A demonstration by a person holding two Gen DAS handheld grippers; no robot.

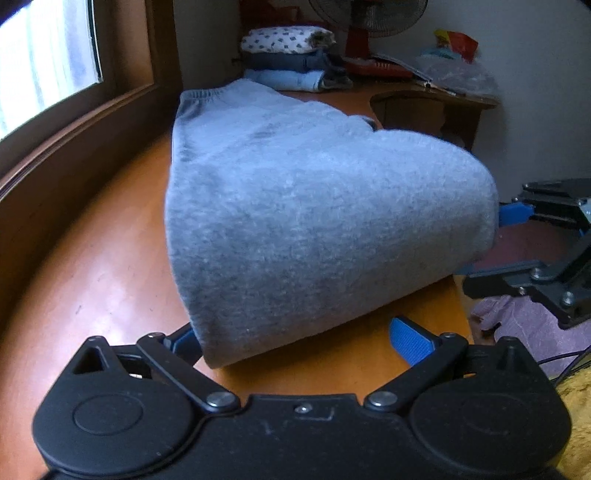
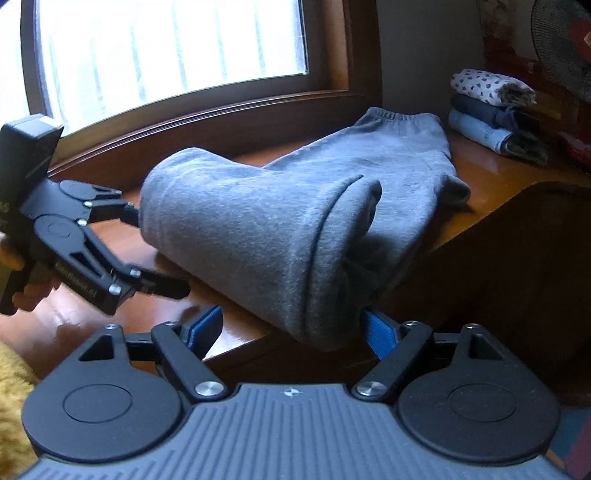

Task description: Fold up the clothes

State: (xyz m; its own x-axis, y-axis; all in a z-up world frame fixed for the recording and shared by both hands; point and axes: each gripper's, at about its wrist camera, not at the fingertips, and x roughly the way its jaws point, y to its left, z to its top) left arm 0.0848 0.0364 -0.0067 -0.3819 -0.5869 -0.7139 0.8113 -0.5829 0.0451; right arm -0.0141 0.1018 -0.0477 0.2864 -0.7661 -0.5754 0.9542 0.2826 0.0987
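Grey sweatpants [image 1: 295, 206] lie on the orange wooden table [image 1: 92, 277], folded over on themselves, waistband at the far end. The rounded fold bulges toward me and its right part overhangs the table's edge. My left gripper [image 1: 297, 341] is open wide at the fold's near left corner; one blue pad [image 1: 410, 343] stands apart from the cloth, the other is half hidden behind it. My right gripper [image 2: 291, 326] is open too, its jaws straddling the hanging end of the sweatpants [image 2: 280, 221]. Each gripper shows in the other's view: the right gripper [image 1: 487, 247] and the left gripper [image 2: 155, 254].
A stack of folded clothes [image 1: 288, 55] sits at the table's far end beside a red fan [image 1: 369, 22] and clutter. A window with a wooden sill [image 2: 207, 110] runs along one side. Beyond the table edge lie purple cloth [image 1: 524, 321] and something yellow and fuzzy [image 2: 14, 398].
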